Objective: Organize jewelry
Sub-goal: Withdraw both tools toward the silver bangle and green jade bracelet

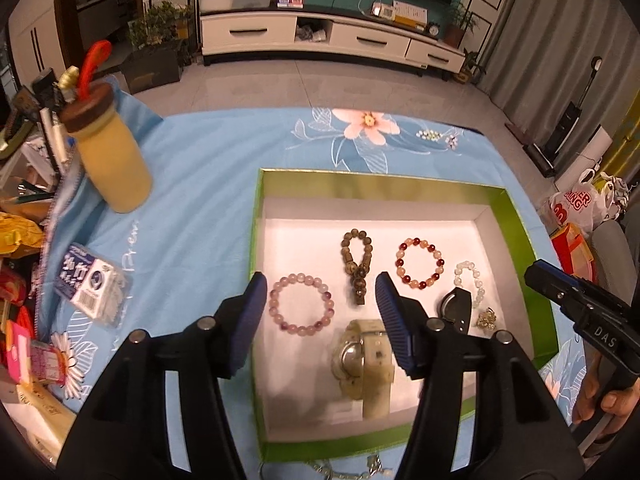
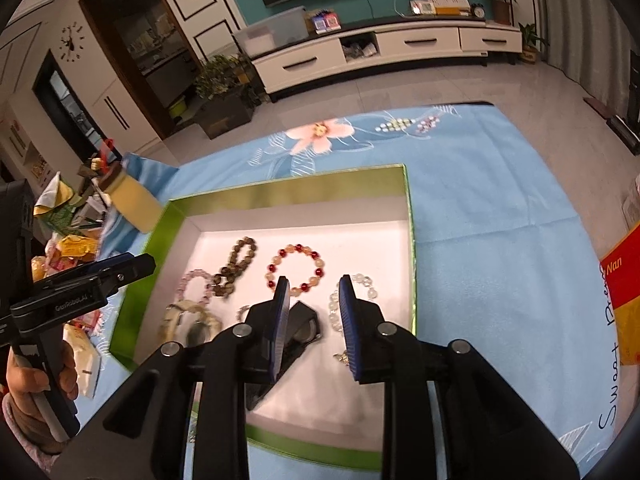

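Observation:
A green box [image 1: 520, 240] with a white floor holds a purple bead bracelet [image 1: 301, 304], a brown bead string [image 1: 357, 266], a red-and-peach bracelet [image 1: 420, 264], a white bead bracelet [image 1: 474, 284], a black watch [image 1: 456, 308] and a pale watch [image 1: 366, 364]. My left gripper [image 1: 322, 292] is open and empty above the purple bracelet and pale watch. My right gripper [image 2: 314, 296] is open and empty above the black watch [image 2: 302, 328], between the red bracelet [image 2: 296, 270] and the white bracelet [image 2: 352, 300]. A chain [image 1: 344, 468] lies in front of the box.
The box [image 2: 410, 240] sits on a blue flowered cloth [image 1: 200, 184]. A yellow jar [image 1: 114, 156] with a dark lid stands at the left, beside a tissue pack [image 1: 94, 286] and cluttered packets. A red and yellow item [image 2: 624, 300] lies at the right.

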`<state>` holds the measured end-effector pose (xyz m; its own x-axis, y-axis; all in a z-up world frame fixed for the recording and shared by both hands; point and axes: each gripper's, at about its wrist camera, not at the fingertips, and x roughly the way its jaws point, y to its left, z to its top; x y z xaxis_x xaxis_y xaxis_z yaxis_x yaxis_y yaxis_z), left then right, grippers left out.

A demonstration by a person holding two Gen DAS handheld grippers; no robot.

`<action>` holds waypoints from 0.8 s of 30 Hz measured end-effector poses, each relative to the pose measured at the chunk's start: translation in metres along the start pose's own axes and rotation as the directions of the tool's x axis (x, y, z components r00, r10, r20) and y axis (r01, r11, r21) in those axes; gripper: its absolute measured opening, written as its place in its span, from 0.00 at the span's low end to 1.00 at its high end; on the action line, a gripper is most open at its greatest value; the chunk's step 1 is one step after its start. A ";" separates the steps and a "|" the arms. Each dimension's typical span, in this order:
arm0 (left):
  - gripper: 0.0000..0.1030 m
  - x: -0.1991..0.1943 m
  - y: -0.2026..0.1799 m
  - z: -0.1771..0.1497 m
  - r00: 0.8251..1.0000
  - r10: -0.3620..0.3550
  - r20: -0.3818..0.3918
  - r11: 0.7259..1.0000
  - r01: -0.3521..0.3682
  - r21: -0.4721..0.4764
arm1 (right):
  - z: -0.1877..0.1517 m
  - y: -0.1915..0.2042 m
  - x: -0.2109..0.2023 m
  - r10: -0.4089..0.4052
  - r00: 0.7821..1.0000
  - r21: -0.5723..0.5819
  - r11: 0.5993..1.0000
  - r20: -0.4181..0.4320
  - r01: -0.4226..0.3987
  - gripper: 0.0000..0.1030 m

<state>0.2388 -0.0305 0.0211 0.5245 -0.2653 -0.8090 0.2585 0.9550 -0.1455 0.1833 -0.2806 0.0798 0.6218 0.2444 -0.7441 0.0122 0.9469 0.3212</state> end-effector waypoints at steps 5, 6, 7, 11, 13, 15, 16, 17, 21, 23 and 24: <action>0.62 -0.030 0.010 -0.015 0.999 0.013 0.050 0.999 -0.011 -0.032 | -0.009 0.011 -0.021 0.028 0.999 -0.019 0.999 0.023 -0.028 0.25; 0.63 -0.037 0.014 -0.020 0.998 0.016 0.056 0.999 -0.013 -0.041 | -0.012 0.013 -0.024 0.033 0.999 -0.024 0.999 0.023 -0.032 0.25; 0.64 -0.041 0.016 -0.024 0.998 0.019 0.058 0.999 -0.016 -0.048 | -0.017 0.015 -0.029 0.037 0.999 -0.033 0.999 0.021 -0.036 0.25; 0.65 -0.057 0.026 -0.047 0.998 0.034 0.061 0.997 -0.030 -0.077 | -0.033 0.022 -0.044 0.055 0.998 -0.056 0.997 0.016 -0.054 0.25; 0.69 -0.064 0.030 -0.063 0.997 0.056 0.061 0.995 -0.050 -0.084 | -0.042 0.026 -0.051 0.056 0.998 -0.073 0.996 0.016 -0.055 0.25; 0.72 -0.066 0.032 -0.076 0.995 0.082 0.050 0.993 -0.077 -0.086 | -0.053 0.031 -0.056 0.059 0.998 -0.092 0.994 0.008 -0.058 0.25; 0.72 -0.066 0.033 -0.083 0.995 0.090 0.040 0.993 -0.086 -0.087 | -0.058 0.034 -0.056 0.061 0.998 -0.099 0.993 0.000 -0.061 0.25; 0.72 -0.064 0.035 -0.094 0.995 0.099 0.024 0.991 -0.097 -0.092 | -0.063 0.036 -0.057 0.063 0.998 -0.107 0.992 -0.010 -0.064 0.25; 0.75 -0.057 0.037 -0.123 0.991 0.134 -0.020 0.985 -0.135 -0.105 | -0.089 0.047 -0.051 0.053 0.997 -0.142 0.988 -0.061 -0.061 0.32; 0.80 -0.055 0.039 -0.138 0.988 0.147 -0.037 0.982 -0.150 -0.115 | -0.102 0.051 -0.044 0.038 0.996 -0.154 0.987 -0.085 -0.051 0.37; 0.82 -0.055 0.039 -0.144 0.988 0.147 -0.044 0.981 -0.151 -0.121 | -0.107 0.052 -0.041 0.034 0.995 -0.157 0.986 -0.097 -0.049 0.39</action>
<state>0.1029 0.0408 -0.0219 0.5206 -0.1162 -0.8458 0.0758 0.9931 -0.0898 0.0746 -0.2190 0.0641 0.5433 0.2951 -0.7860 -0.1407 0.9550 0.2613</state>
